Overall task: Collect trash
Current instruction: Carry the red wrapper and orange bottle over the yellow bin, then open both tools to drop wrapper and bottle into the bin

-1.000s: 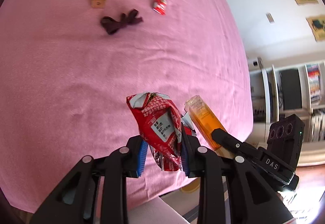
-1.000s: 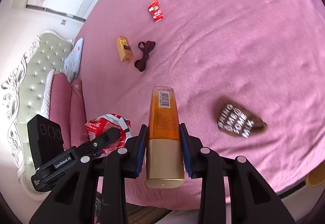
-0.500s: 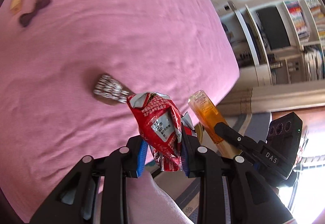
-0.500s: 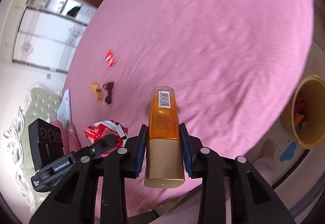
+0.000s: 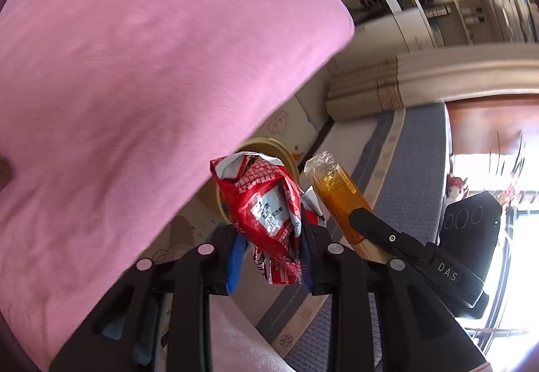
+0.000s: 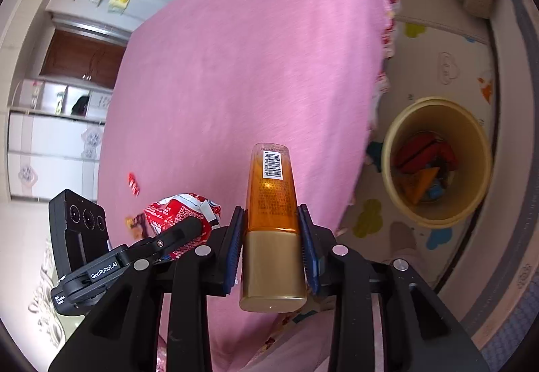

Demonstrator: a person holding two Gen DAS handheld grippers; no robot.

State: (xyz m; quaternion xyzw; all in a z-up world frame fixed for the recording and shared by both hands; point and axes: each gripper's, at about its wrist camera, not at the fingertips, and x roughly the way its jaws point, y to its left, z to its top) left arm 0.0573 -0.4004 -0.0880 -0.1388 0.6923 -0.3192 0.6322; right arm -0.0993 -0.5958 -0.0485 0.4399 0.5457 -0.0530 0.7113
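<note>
My left gripper (image 5: pixel 269 247) is shut on a crumpled red snack wrapper (image 5: pixel 266 203), held in the air past the bed's edge. My right gripper (image 6: pixel 271 247) is shut on an orange bottle with a gold cap (image 6: pixel 273 213); the bottle also shows in the left wrist view (image 5: pixel 337 196), and the wrapper in the right wrist view (image 6: pixel 182 213). A yellow trash bin (image 6: pixel 471 203) stands on the floor beside the bed, to the right of the bottle, with red and orange trash inside. In the left wrist view its rim (image 5: pixel 269 144) shows just behind the wrapper.
The pink bed (image 6: pixel 242 75) fills the left and middle. A small red wrapper (image 6: pixel 133 184) and a dark item beside a yellow one (image 6: pixel 134 223) lie on it far off. A patterned play mat (image 6: pixel 448 68) covers the floor around the bin.
Both grippers swung right, away from the bed's middle toward its edge. The bin has come into fuller view. Both still hold their items.
</note>
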